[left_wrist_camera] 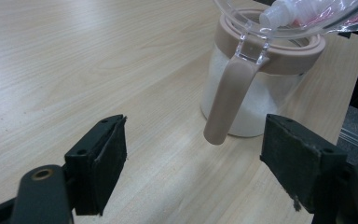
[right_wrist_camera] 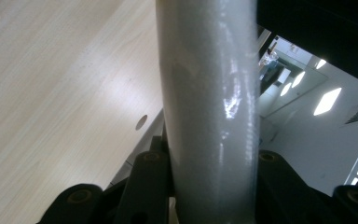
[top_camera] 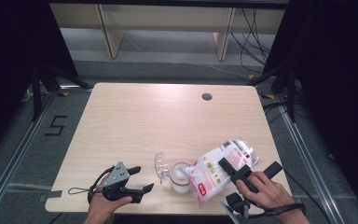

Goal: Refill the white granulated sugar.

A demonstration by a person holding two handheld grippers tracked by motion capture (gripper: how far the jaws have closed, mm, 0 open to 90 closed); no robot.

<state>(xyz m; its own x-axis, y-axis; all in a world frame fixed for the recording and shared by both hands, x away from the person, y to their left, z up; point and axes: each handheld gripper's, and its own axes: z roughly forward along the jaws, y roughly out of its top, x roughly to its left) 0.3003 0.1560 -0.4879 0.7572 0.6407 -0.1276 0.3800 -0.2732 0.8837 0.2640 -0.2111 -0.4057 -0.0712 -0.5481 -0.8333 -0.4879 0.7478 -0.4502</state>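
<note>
One refill pouch (top_camera: 223, 169), white plastic with red print, near the counter's (top_camera: 168, 121) front edge at about 5 o'clock from its middle. Its long axis runs from 2 o'clock (sealed end, raised) to 8 o'clock (spout end, low). The spout (top_camera: 189, 171) points down toward 8 o'clock, over the mouth of the jar (top_camera: 181, 177). In the left tongs view the white screw spout (left_wrist_camera: 279, 13) sits just above the jar's rim.

One jar, clear, with a pinkish-brown collar (left_wrist_camera: 279, 51) and a flat handle (left_wrist_camera: 228, 100) of the same colour hanging down its side. White granules show through its wall; the top level is hidden by the collar. Its clear lid (top_camera: 161, 165) stands flipped open at the jar's 9 o'clock side, tilted up.

Right tongs (top_camera: 242, 170): one pair, clamped across the pouch body. In the right tongs view the grey-white pouch (right_wrist_camera: 209, 112) rises between the two black jaws, with both pressing against it. Jaws narrow, held apart only by the pouch's thickness.

Left tongs (top_camera: 140, 179): one pair, at 9 o'clock of the jar, near but apart from it, pointing toward 3 o'clock. Jaws spread wide, holding nothing; the jar handle is seen beyond the gap, untouched.

One dark round hole (top_camera: 207, 96) in the counter at 1 o'clock, far edge.
</note>
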